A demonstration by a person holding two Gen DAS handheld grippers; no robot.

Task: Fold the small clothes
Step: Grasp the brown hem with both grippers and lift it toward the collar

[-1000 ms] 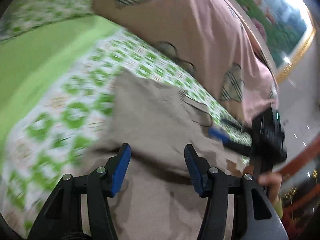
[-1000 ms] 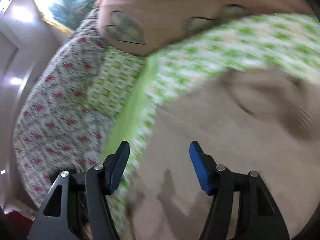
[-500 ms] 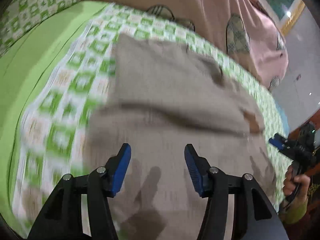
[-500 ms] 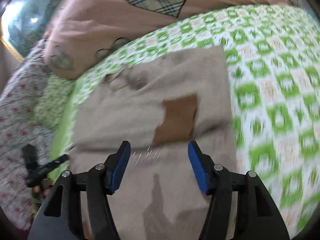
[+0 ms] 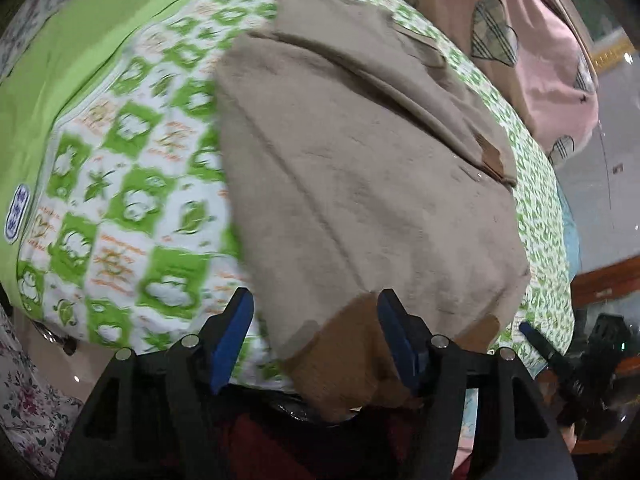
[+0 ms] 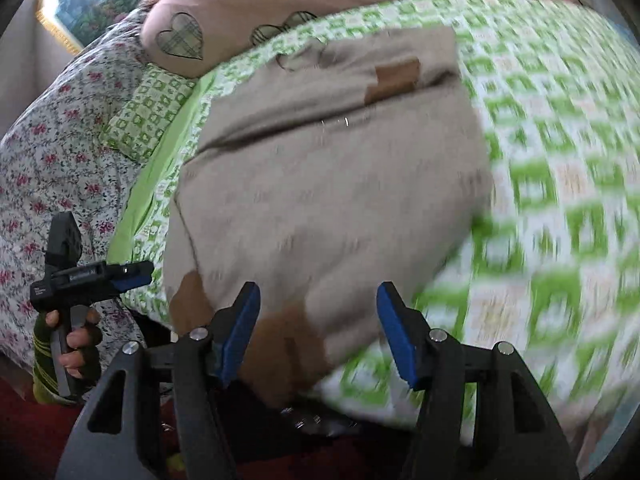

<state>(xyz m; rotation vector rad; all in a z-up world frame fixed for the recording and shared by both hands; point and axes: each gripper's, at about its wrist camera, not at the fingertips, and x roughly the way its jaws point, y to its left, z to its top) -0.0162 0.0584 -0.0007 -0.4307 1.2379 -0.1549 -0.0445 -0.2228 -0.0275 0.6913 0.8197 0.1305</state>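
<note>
So, starting at the left side of the right wrist view: a floral-print cover (image 6: 52,152) fills that edge, and in front of it a hand (image 6: 76,340) with a green striped cuff grips the left tool (image 6: 132,272), which pokes toward the bed edge. Its jaws are opening, and in the left wrist view the left tool (image 5: 316,336) has blue pads (image 5: 230,332) well apart with the brown hem patch (image 5: 344,352) of the garment sitting between them, not pinched.

Moving right, a plain green strip (image 5: 80,56) borders the green and white checkered bedsheet (image 5: 132,200). The beige garment (image 5: 360,160) lies flat on that sheet, already folded over once, a layer doubled along its far side with a small brown label (image 5: 490,156) at the fold. Its near end hangs off the bed edge toward both cameras.

In the right wrist view the same beige garment (image 6: 328,184) shows brown patches at the near corner, and the right tool (image 6: 318,328) hovers over that corner, jaws fairly wide, nothing clamped.

Further right and back, a pink quilt (image 5: 520,40) with plaid hearts sits bunched beyond the garment. The right tool (image 5: 536,344) peeks in at the far right of the left wrist view.
</note>
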